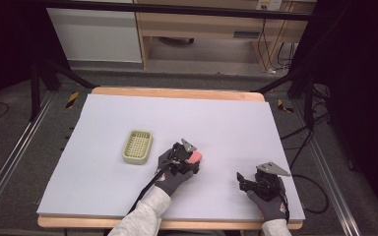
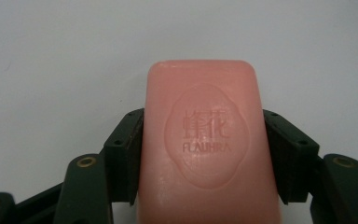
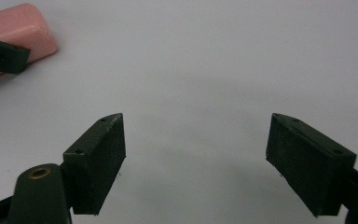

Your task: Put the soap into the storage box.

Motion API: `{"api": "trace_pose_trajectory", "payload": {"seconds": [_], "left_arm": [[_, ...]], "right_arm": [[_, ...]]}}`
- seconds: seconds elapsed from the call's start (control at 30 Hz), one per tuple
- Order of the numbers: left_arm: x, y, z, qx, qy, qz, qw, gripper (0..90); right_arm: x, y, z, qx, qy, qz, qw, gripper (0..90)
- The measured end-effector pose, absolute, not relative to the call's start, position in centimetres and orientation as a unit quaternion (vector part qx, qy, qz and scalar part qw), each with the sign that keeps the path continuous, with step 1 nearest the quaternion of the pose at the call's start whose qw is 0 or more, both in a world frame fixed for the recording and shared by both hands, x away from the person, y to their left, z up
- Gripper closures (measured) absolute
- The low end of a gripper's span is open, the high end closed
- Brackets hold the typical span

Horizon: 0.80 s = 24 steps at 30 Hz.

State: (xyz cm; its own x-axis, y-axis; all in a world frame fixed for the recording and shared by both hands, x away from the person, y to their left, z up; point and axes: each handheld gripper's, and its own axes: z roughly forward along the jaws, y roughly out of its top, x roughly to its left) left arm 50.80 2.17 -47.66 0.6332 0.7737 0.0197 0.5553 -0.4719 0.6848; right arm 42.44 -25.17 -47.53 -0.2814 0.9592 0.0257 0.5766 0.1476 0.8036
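A pink bar of soap [image 2: 205,149] with an embossed oval stamp lies on the pale table sheet, and my left gripper [image 2: 204,154] is shut on it, both black pads pressed against its long sides. From above, the soap [image 1: 194,157] peeks out past the left gripper [image 1: 187,158] near the table's middle. A pale green slotted soap dish [image 1: 138,146] sits just left of that hand. My right gripper [image 3: 196,158] rests low at the front right with its jaws wide apart and nothing between them; the soap [image 3: 16,32] shows at its far left. The high view has the right gripper [image 1: 241,180] near the front edge.
The pale sheet [image 1: 226,123] covers a wooden table whose edges show at front and back. Black frame legs, cables and a cabinet stand beyond the table.
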Motion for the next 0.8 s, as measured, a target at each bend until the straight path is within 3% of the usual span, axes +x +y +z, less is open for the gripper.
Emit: {"api": "trace_pose_trajectory", "payload": {"seconds": [0.8], "left_arm": [[49.9, 3.4, -45.9, 0.847, 0.379, 0.158, 0.338, 37.1]], "right_arm": [[42.4, -25.2, -47.5, 0.540, 0.711, 0.367, 0.262, 20.1]]}}
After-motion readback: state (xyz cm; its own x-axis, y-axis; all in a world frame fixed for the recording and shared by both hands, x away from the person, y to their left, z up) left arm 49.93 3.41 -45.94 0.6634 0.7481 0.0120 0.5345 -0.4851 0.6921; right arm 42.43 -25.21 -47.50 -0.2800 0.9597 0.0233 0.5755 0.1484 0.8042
